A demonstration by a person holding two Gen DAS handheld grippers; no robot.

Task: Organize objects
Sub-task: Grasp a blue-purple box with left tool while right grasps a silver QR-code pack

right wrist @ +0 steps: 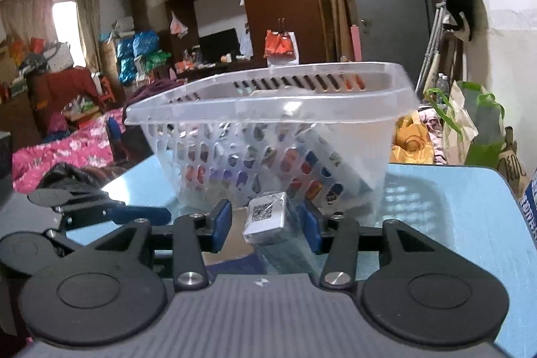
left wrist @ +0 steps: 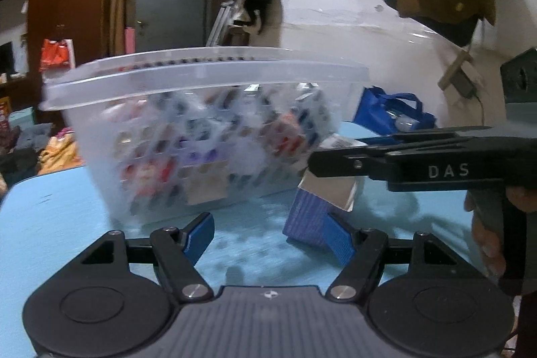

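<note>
A clear perforated plastic basket [left wrist: 201, 130] holding several small packs stands on the light blue table [left wrist: 67, 207]; it also shows in the right wrist view [right wrist: 268, 136]. My left gripper [left wrist: 268, 234] is open and empty just in front of the basket. A blue box with a grey end [left wrist: 315, 210] stands tilted by the left gripper's right finger [left wrist: 339, 240]. My right gripper [right wrist: 265, 223] is open around that box [right wrist: 272, 223], whose QR-code end faces the camera; the jaws stand apart from it on the left side. The right gripper reaches in from the right in the left wrist view [left wrist: 335, 161].
A blue bag [left wrist: 392, 113] sits behind the table at the right. A green bag [right wrist: 483, 130] stands past the table's far right edge. A bed with pink bedding [right wrist: 67, 150] lies beyond the table's left side. Cupboards and clutter fill the room behind.
</note>
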